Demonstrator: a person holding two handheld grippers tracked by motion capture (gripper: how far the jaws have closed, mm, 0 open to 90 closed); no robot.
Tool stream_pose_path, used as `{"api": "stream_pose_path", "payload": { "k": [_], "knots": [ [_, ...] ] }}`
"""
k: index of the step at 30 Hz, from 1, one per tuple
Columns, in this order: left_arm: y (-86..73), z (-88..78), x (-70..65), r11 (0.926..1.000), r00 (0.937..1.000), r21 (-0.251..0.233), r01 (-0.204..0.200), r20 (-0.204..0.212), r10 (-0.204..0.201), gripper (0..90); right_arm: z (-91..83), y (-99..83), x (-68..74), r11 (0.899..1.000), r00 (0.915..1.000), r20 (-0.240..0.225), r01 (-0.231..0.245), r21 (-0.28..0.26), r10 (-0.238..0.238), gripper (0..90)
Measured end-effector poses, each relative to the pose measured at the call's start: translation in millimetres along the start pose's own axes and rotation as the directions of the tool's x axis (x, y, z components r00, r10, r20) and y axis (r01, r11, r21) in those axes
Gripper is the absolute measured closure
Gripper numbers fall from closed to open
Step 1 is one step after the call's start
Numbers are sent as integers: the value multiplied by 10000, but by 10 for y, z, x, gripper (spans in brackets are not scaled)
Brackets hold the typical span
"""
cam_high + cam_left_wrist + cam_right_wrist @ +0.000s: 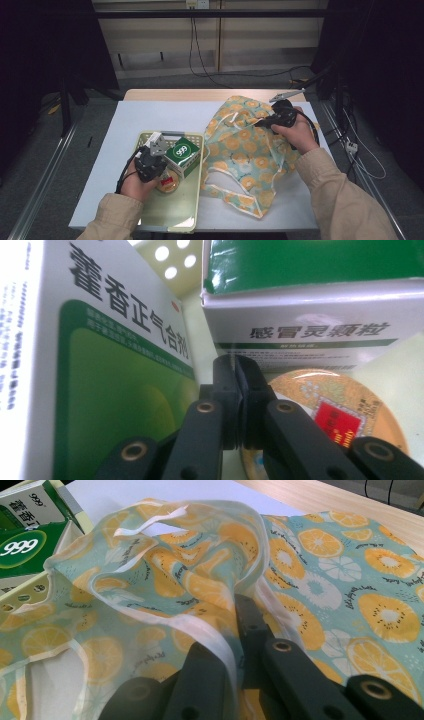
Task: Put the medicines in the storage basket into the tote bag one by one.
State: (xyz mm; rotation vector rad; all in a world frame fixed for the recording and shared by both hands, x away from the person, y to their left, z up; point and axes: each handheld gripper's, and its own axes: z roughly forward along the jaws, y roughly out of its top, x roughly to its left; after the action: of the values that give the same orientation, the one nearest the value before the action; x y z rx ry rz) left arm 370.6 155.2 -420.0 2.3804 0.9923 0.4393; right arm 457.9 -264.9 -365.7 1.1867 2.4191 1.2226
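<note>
A teal cloth bag (240, 150) printed with orange slices lies crumpled on the right of the table. My right gripper (261, 122) is shut on its upper edge; in the right gripper view the bag (310, 580) drapes over the jaws of that gripper (240, 611). My left gripper (157, 162) sits inside a pale yellow basket (170, 227). In the left gripper view this gripper (239, 385) has its jaws pressed together with nothing seen between them. It stands between a white-and-green medicine box (115, 380) and a green-topped box (310, 330), with a round tin (330, 405) just beyond.
The green "999" box (182, 152) and the round tin (167, 185) lie in the basket's far half. A white sheet (125, 125) covers the table, with a wooden edge (200, 95) at the back. Cables hang behind the table.
</note>
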Motion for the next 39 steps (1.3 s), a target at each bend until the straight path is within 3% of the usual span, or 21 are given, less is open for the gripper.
{"api": "stream_pose_path", "payload": {
  "k": [3,5,7,12,13,14,17,19,20,23,26,30,33,35,36,38,39],
  "knots": [
    [-19,39,-19,9993,9988,351,-93,479,76,866,-11,-2,0,10000,10000,13,-27,-19,27,894],
    [-35,27,-14,9998,9965,169,123,831,-136,864,-16,-3,-2,10000,10000,15,-40,-27,40,894],
    [-46,-5,-19,9989,9900,-128,442,1345,-421,866,-18,-3,-2,10000,10000,11,-33,-25,33,894],
    [-95,-15,-69,9996,9782,-217,165,2073,-117,852,-18,-1,1,10000,10000,1,-34,-67,34,893],
    [-90,-37,-78,9989,9808,-451,84,1952,6,820,-17,-1,2,10000,10000,-1,-43,-58,43,894],
    [-85,-63,-81,9978,9807,-654,96,1954,33,732,-17,-1,2,10000,10000,6,-41,-55,41,894],
    [-75,-148,-90,9906,9718,-1354,197,2354,128,519,-21,-4,5,10000,10000,-3,-33,-47,33,894],
    [-75,-213,-105,9885,9705,-1480,305,2410,61,365,-29,-3,3,10000,10000,22,-47,-78,47,894],
    [-81,-243,-115,9877,9709,-1549,220,2389,158,334,-33,-1,4,9999,10000,22,-69,-91,69,893],
    [-109,-289,-150,9883,9623,-1519,116,2704,302,240,-36,-4,6,9999,10000,19,-58,-84,58,894],
    [-161,-266,-213,9900,9546,-1319,-510,2850,871,185,-30,-13,11,9999,10000,-9,-62,-87,62,894],
    [-224,-207,-287,9858,9410,-1133,-1242,3018,1533,141,-22,-30,20,10000,10000,-35,-30,-54,30,894],
    [-257,-173,-311,9853,9381,-904,-1449,3041,1659,118,-24,-42,20,10000,10000,-24,-75,-48,75,894],
    [-281,-156,-320,9814,9259,-711,-1784,3254,1919,106,-29,-49,19,10000,10000,-8,-59,-61,59,893],
    [-300,-135,-341,9830,9250,-723,-1688,3328,1833,107,-31,-53,16,10000,10000,-10,-28,-53,28,894],
    [-314,-116,-340,9697,9142,-333,-2418,3270,2392,106,-32,-59,14,10000,10000,-17,-14,-45,14,893],
    [-338,-89,-390,9790,9230,-476,-1984,3269,2029,105,-33,-61,13,10000,10000,-6,-28,-47,28,893]
  ]
}}
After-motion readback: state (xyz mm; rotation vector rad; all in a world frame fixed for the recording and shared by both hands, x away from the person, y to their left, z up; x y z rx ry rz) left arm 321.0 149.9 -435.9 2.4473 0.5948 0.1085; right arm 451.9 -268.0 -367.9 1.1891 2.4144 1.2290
